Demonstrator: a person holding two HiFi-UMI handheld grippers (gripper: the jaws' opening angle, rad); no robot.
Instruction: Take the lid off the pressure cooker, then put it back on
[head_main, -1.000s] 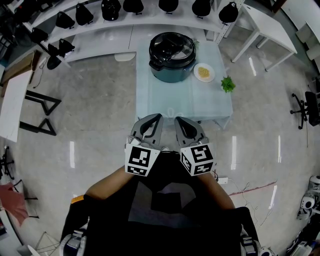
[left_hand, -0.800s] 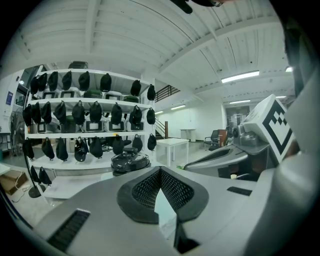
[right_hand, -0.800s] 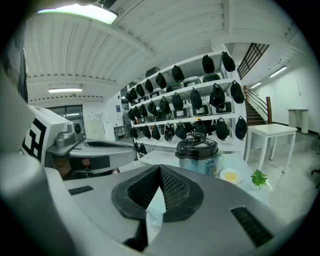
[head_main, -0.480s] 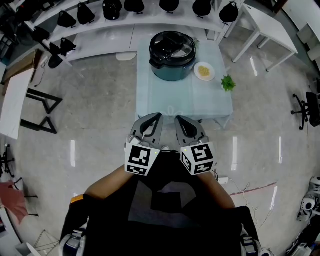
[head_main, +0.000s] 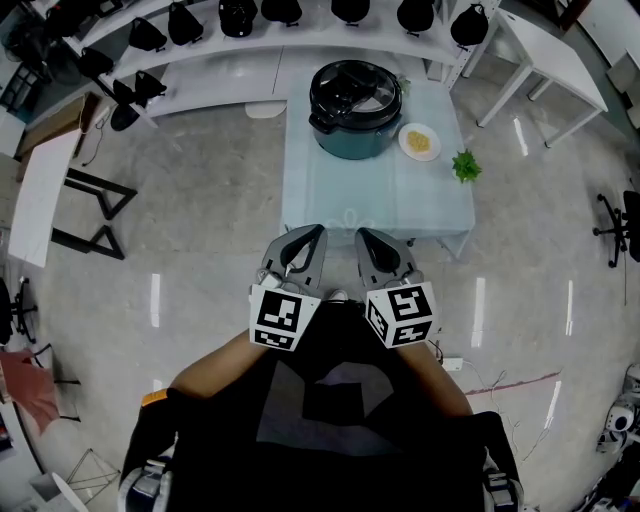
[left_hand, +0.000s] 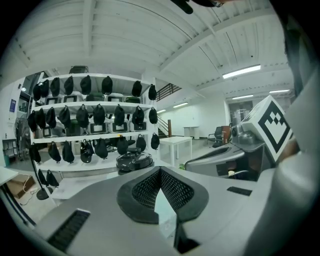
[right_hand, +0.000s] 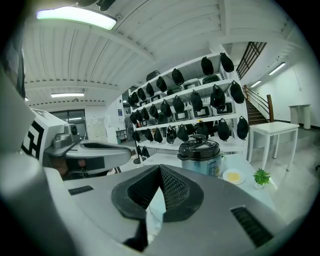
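Note:
A teal pressure cooker (head_main: 355, 135) with its black lid (head_main: 355, 92) on stands at the far end of a pale blue table (head_main: 340, 200); it also shows in the right gripper view as the cooker (right_hand: 201, 159) and, partly hidden, in the left gripper view (left_hand: 134, 161). My left gripper (head_main: 318, 233) and right gripper (head_main: 362, 236) are held side by side near the table's front edge, well short of the cooker. Both have their jaws closed tip to tip with nothing between them, as the left gripper (left_hand: 160, 171) and right gripper (right_hand: 160, 169) views show.
On the table right of the cooker sit a white plate of yellow food (head_main: 419, 142) and a small green plant (head_main: 465, 166). White shelves with black bags (head_main: 240, 15) run behind the table. A white table (head_main: 545, 50) stands at the far right, a black-legged one (head_main: 40, 200) at left.
The table and cooker have shifted slightly up and right in the head view as the head camera moved. The grippers have stayed where they were, jaws closed.

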